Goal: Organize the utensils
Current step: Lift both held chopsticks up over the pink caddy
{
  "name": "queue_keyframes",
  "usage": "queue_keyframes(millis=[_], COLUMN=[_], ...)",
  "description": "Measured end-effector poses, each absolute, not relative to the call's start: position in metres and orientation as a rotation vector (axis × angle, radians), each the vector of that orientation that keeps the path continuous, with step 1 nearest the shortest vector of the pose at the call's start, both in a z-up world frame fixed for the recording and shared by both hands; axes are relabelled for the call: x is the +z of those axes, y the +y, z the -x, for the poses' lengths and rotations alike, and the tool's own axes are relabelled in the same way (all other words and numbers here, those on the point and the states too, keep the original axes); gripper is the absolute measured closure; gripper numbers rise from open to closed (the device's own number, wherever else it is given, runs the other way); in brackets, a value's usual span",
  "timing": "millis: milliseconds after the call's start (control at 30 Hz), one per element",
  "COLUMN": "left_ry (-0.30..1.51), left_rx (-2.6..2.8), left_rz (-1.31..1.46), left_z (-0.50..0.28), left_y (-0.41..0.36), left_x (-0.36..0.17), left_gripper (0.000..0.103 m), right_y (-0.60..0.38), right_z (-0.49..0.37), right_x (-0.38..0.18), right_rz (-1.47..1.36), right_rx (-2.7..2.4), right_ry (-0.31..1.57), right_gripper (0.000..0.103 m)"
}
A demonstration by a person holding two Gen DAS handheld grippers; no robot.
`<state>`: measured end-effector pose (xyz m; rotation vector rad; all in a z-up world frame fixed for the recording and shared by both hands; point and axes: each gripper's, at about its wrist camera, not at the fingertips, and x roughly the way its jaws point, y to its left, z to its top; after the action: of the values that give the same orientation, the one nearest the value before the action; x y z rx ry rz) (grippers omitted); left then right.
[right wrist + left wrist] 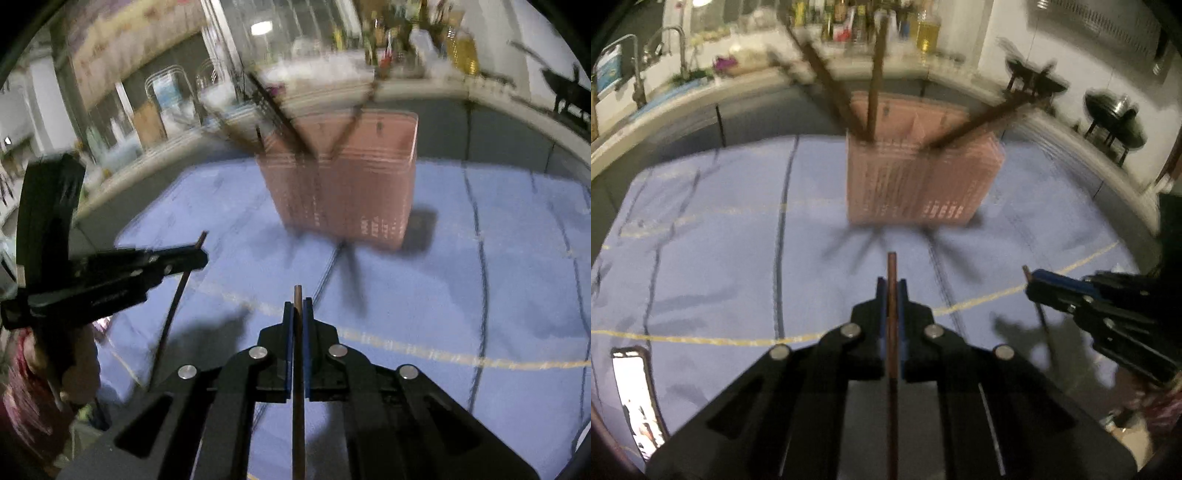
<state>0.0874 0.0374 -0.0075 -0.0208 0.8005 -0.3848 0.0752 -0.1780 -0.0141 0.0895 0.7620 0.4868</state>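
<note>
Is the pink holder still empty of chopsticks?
No: three brown chopsticks already stand leaning in the pink holder on the blue cloth.

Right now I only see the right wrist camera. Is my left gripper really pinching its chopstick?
Observer: Yes. The left gripper is shut on a chopstick, whose tip pokes out past the pads.
Operator: Is anything lying on the cloth near it?
Observer: A lit phone lies on the blue cloth, left of that gripper.
Operator: How many sticks are in the basket? Mine's blurry.
Observer: Three leaning chopsticks stand in the pink basket.
</note>
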Motion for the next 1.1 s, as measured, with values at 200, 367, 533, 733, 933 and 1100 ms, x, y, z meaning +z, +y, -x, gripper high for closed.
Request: queue_keyframes(millis=[200, 367, 533, 733, 933, 1100], left_ry=[0.624, 0.495, 0.387, 0.291, 0.269, 0.282], left_rx=[-0.43, -0.451, -0.417, -0.342, -0.26, -0.247], left_rz=[0.159, 0.237, 0.228, 0.192, 0.117, 0.079], left_z=[-0.073, -0.077, -0.091, -0.118, -0.156, -0.183], left_y=[0.056, 0.063, 0.059, 0.051, 0.03, 0.016], left_x=[0.068, 0.13, 0.185, 0.228, 0.221, 0.181], left_gripper=[0.098, 0.098, 0.098, 0.098, 0.098, 0.098], right_y=[-0.193, -0.203, -0.205, -0.205, -0.201, -0.197], right_z=[-0.067, -0.078, -0.104, -0.142, -0.167, -0.185], right_x=[0.046, 0.101, 0.158, 0.209, 0.21, 0.174], right_rz=[-0.159, -0.183, -0.151, -0.157, -0.197, -0.226], right_rx=[0.478, 0.44, 0.398, 0.352, 0.318, 0.316], right_ry=[0.567, 0.456, 0.37, 0.279, 0.173, 0.149], right_gripper=[0.099, 0.099, 0.099, 0.099, 0.099, 0.099])
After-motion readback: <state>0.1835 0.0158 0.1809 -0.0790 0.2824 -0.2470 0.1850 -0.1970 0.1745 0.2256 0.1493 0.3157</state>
